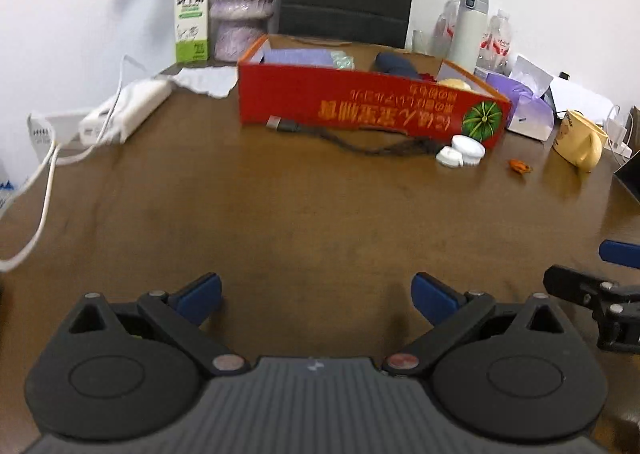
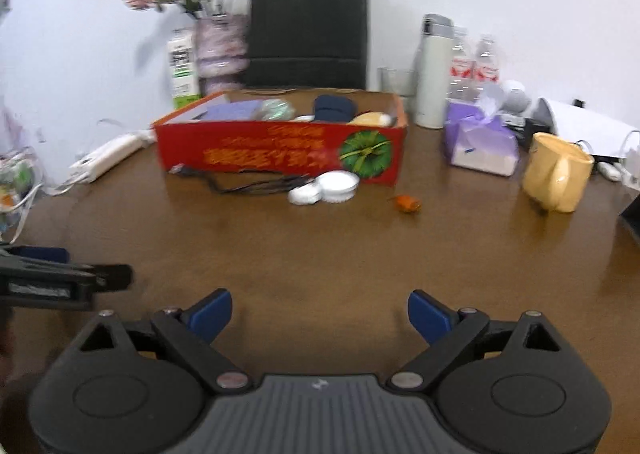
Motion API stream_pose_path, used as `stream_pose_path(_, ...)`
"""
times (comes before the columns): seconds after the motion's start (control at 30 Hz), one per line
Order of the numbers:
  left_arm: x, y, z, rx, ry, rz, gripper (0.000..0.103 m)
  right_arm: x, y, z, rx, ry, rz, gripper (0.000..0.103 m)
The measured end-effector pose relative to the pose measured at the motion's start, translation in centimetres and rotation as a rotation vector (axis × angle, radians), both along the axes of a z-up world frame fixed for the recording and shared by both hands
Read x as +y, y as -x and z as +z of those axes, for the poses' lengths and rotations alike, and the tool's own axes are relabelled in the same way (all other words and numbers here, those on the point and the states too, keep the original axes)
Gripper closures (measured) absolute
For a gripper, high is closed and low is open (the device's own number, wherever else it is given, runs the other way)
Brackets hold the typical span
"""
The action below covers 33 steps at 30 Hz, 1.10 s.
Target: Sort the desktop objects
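**Both grippers spread and empty, loose items lie ahead by the red box**

Left wrist view: nearest is the left gripper (image 1: 316, 296), its blue-padded fingers spread wide over bare brown wooden table (image 1: 280, 222), holding nothing. Well ahead stands the red cardboard box (image 1: 360, 106), already holding several things. Against its near wall lies a dark braided cable (image 1: 348, 138), its long axis running left to right, plug end pointing left. Ahead and to the right sit two white round lids (image 1: 460, 152), touching each other.

Right wrist view: the right gripper (image 2: 320, 314) is likewise spread and empty. The lids (image 2: 328, 186) lie almost straight ahead, the small orange scrap (image 2: 407, 204) slightly right, the yellow ceramic mug (image 2: 556, 174) far right, upright with its handle facing the gripper. I judge the right gripper the nearer to these, the left to the cable's plug.
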<state>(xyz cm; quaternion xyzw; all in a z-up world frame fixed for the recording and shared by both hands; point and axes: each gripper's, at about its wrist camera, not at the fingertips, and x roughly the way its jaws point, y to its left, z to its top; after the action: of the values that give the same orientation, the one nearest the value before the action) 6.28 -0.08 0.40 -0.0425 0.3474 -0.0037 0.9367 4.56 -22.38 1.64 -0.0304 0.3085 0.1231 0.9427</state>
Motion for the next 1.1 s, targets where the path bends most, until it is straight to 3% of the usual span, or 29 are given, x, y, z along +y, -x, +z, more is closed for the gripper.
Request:
stream_pose_path(0.13,-0.2,0.5,0.1,-0.036,-0.012,0.002,0.000,0.5,0.8,-1.1,-0.002,0.001,-0.001,0.008)
stream_pose_path(0.5,-1.3,-0.1,-0.5,0.006,-0.073,-0.009,0.000,-0.8,-0.4,-1.7,0.048,-0.065,-0.086,0.008)
stream_pose_path(0.8,-1.5,-0.3,-0.6,0.013,-0.089,-0.007,0.000,-0.8,-0.4,-1.8,0.054,-0.078,-0.076,0.004)
stream_pose_path(1.1,-1.3,-1.5,-0.3,0.003,-0.057,-0.025,0.000,0.8,-1.0,-1.8,0.064,0.021,-0.067,0.005)
